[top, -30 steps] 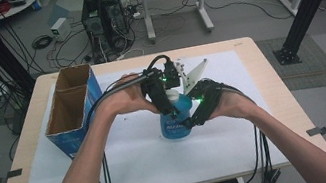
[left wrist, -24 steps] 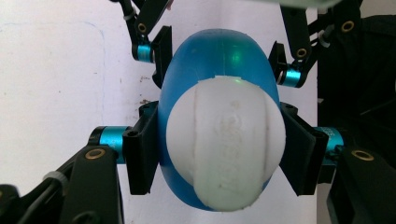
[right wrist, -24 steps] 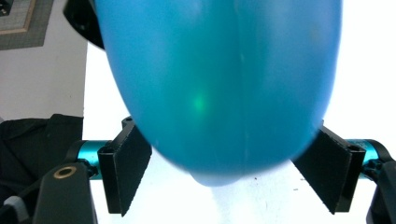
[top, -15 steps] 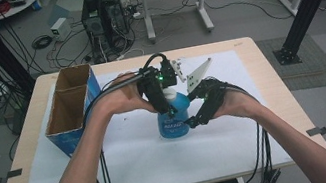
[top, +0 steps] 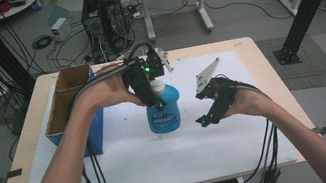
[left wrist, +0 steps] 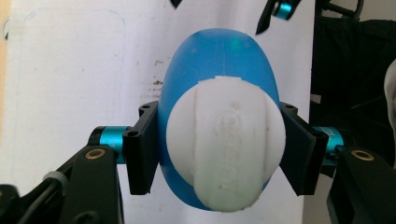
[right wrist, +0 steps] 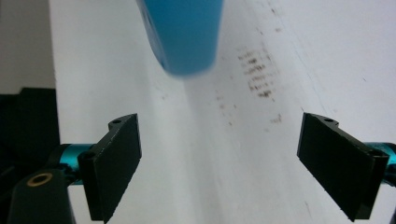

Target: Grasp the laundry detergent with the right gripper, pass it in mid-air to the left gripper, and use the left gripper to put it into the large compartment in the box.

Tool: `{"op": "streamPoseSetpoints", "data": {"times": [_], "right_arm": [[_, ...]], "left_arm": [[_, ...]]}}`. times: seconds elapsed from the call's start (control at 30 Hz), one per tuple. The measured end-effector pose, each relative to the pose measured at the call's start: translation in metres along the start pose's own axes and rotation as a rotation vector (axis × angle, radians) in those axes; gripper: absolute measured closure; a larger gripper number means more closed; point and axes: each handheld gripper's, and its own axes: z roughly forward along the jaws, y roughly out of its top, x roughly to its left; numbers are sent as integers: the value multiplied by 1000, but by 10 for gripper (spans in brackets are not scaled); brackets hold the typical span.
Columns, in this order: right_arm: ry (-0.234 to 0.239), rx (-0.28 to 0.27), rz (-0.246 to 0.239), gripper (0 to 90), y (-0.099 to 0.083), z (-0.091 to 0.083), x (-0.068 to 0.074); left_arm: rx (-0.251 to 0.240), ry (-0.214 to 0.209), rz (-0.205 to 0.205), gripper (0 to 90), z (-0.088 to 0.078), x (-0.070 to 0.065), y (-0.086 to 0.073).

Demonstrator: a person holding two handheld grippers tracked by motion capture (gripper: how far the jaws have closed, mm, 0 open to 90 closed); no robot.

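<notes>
Tongs on the right (top: 203, 121), now wide open and empty, have been drawn back from the blue bottle (top: 162, 112), which is left standing mid-table (top: 130, 178), clamped near its white cap (left wrist: 226, 140) by the left tongs (top: 157, 103), suggesting a handover.

Your bottle (top: 163, 113): bright blue body, white cap (left wrist: 226, 140), label with white lettering, too small to read. Your left gripper (top: 149, 90): black fingers (left wrist: 141, 154), teal collars. Your right gripper (top: 205, 108): same black and teal. Surface (top: 126, 154): white sheet with dark speckled smudges, pale wood edge. Box (top: 69, 113): blue outside, brown cardboard inside.
</notes>
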Motion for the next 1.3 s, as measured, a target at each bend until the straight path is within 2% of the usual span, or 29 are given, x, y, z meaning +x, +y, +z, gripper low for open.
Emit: {"op": "streamPoseSetpoints", "data": {"times": [0.13, 0.17, 0.2, 0.43, 0.5, 0.67, 0.8, 0.87, 0.9, 0.93, 0.97, 1.0, 1.03, 1.07, 1.17, 1.23, 1.3], "right_arm": [[-26, 17, 0, 129, -7, -6, -1], [-26, 17, 0, 129, -7, -6, -1], [-36, 26, 11, 129, -11, -9, -2], [-66, 34, 38, 130, -21, -16, -3], [-71, 30, 39, 129, -24, -18, -2], [-79, 33, 34, 129, -27, -20, -4], [-86, 43, 35, 129, -29, -23, -4], [-92, 28, 40, 130, -30, -24, -4], [-92, 28, 40, 130, -30, -24, -4], [-95, 34, 38, 130, -32, -25, -4], [-95, 34, 38, 130, -32, -25, -4], [-85, 40, 33, 129, -31, -26, -4], [-96, 43, 60, 130, -33, -25, -3], [-93, 58, 58, 130, -33, -27, -3], [-96, 56, 54, 130, -35, -26, -3], [-90, 54, 33, 130, -36, -25, -5], [-94, 56, 54, 130, -36, -25, -3]], "left_arm": [[8, 14, -29, 383, -21, 3, -5], [8, 14, -29, 383, -21, 3, -5], [14, 31, -44, 383, -35, 5, -8], [28, 75, -107, 384, -82, 14, -20], [3, 95, -155, 383, -94, 16, -25], [19, 135, -222, 384, -121, 27, -41], [26, 144, -269, 384, -135, 37, -58], [33, 150, -294, 384, -141, 42, -68], [33, 150, -294, 384, -141, 42, -68], [30, 158, -326, 384, -145, 46, -76], [30, 158, -326, 384, -145, 46, -76], [31, 164, -350, 384, -148, 48, -83], [28, 168, -380, 384, -151, 51, -92], [25, 172, -392, 384, -154, 53, -97], [23, 185, -429, 384, -162, 58, -110], [20, 196, -459, 384, -166, 60, -118], [39, 201, -469, 384, -167, 63, -125]]}}
